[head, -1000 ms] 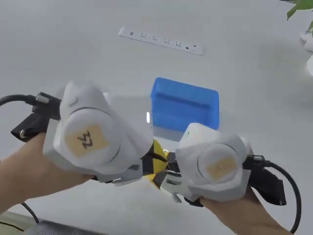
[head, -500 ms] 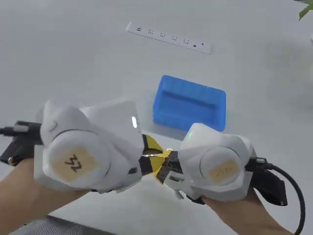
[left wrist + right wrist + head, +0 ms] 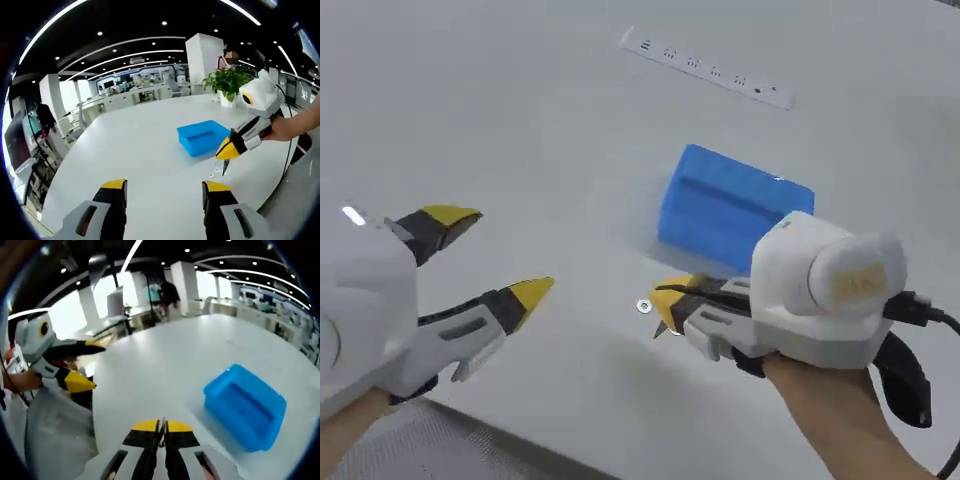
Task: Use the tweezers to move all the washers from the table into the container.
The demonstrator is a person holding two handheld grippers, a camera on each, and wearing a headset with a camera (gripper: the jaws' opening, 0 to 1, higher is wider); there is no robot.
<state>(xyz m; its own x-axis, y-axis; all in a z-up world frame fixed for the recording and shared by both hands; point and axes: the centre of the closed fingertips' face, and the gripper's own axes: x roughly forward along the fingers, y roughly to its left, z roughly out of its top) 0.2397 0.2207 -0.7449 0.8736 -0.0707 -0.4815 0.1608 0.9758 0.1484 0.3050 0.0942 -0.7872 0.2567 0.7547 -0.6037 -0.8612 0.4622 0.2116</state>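
White workbench table point(image 3: 520, 120) in a bright open office carries a blue rectangular plastic container point(image 3: 735, 205). Beyond the container lies a white power strip point(image 3: 710, 68). Just in front of the container, a small silver ring washer point(image 3: 643, 306) sits on the table. The right gripper point(image 3: 670, 300) hovers beside that washer, clenched on thin metal tweezers point(image 3: 160, 432) that point down. The left gripper point(image 3: 498, 252) is well away from the container, its jaws spread wide and holding nothing.
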